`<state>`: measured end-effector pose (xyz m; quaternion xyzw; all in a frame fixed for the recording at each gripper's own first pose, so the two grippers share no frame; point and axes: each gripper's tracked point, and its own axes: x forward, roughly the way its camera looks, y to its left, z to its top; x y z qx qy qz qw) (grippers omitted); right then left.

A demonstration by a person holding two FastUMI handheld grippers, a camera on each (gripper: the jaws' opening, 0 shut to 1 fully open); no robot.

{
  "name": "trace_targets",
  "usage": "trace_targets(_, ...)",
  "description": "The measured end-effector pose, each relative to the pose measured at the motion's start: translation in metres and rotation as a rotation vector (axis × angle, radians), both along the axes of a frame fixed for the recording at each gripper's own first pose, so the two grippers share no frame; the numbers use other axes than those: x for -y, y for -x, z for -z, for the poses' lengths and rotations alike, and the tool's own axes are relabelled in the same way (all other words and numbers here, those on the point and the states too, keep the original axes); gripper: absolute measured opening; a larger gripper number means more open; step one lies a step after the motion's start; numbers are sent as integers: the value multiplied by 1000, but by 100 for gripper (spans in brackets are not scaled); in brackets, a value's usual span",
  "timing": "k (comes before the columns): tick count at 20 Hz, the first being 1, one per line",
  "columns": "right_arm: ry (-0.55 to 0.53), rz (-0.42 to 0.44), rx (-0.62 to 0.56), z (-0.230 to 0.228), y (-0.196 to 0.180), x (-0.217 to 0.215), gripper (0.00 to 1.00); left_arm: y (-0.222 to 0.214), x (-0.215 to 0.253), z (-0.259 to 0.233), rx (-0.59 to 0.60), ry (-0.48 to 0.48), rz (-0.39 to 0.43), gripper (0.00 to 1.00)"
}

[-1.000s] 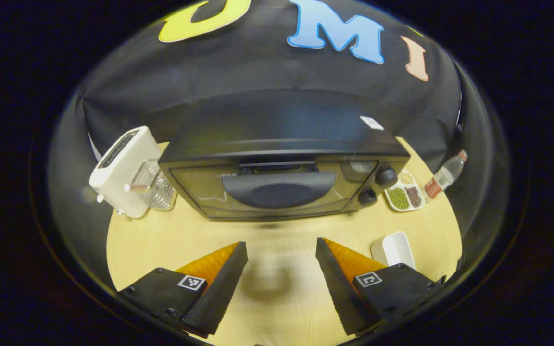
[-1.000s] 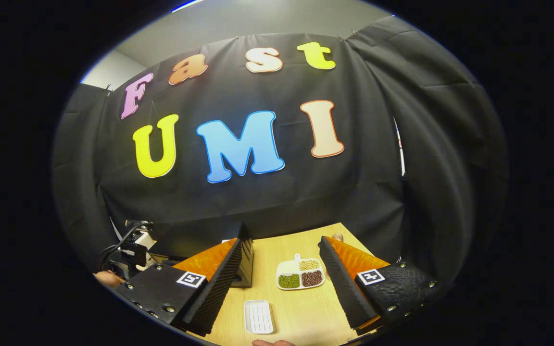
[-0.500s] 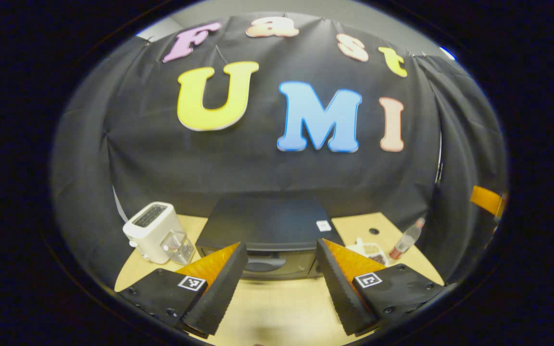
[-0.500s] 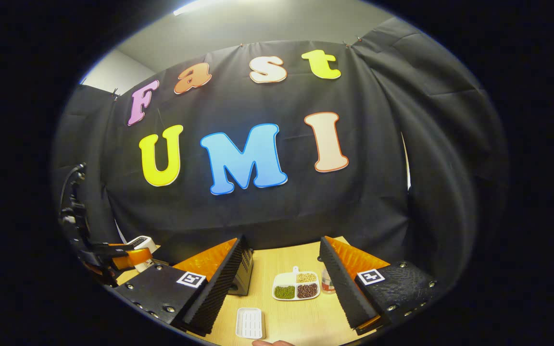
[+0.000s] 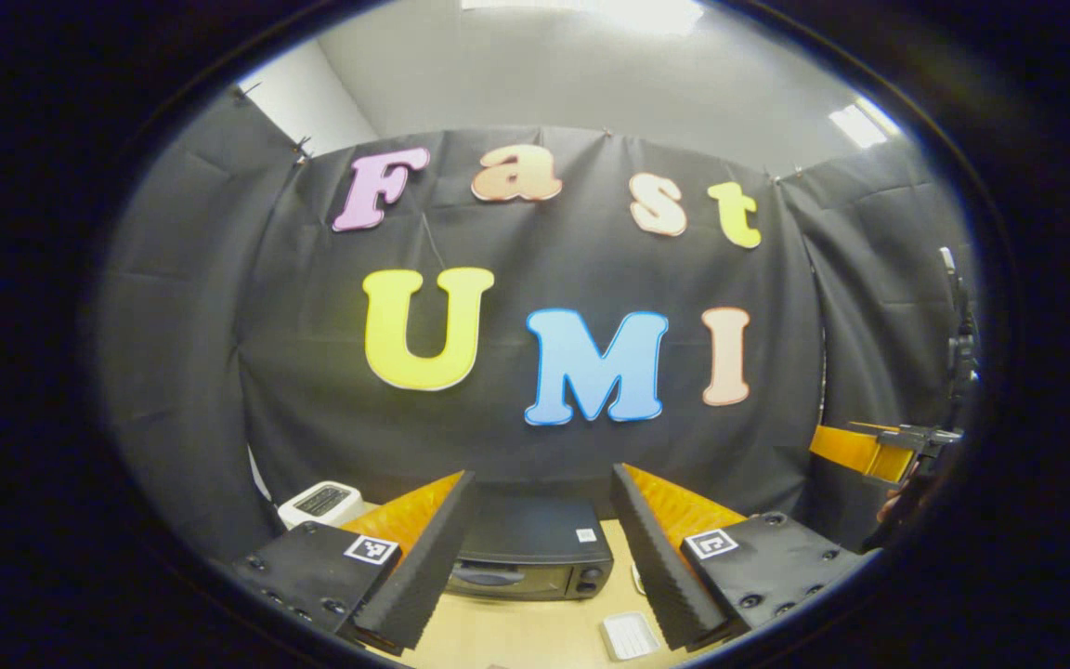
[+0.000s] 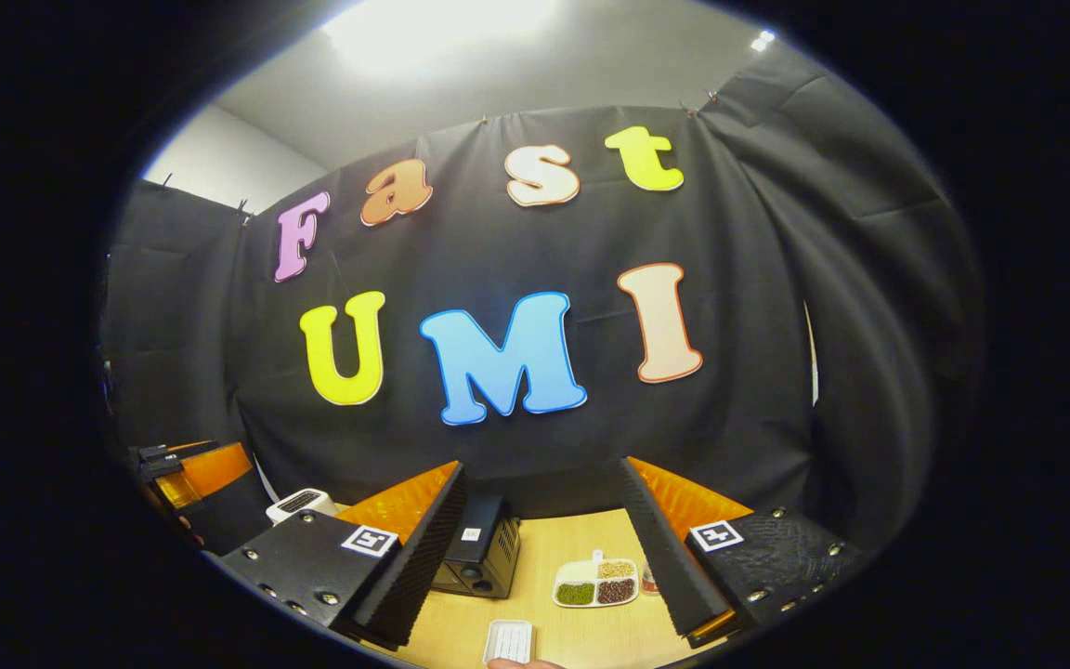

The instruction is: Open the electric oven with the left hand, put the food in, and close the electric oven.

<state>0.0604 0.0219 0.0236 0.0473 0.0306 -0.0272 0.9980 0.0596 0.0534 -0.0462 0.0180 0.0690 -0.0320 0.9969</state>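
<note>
Left gripper view showed the oven [image 5: 535, 557] with its door closed; the left gripper [image 5: 535, 557], spread and empty, sat far back, facing the oven's door.

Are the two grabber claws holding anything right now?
No. The left gripper and the right gripper are both open with nothing between their fingers. The oven sits shut on the table, untouched.

- Your left gripper view sits high and well back, facing the booth wall, oven [image 5: 529, 557] low between its fingers.
- Your right gripper view looks likewise from further right; both share oven [image 6: 481, 557], tabletop [image 6: 581, 627], white tray [image 6: 508, 641].
</note>
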Motion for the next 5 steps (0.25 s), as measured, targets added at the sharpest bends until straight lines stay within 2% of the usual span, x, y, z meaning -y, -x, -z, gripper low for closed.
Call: trace_targets(5, 16, 32, 32, -22, 23, -22, 99, 17, -7, -1, -8, 2, 39, 100)
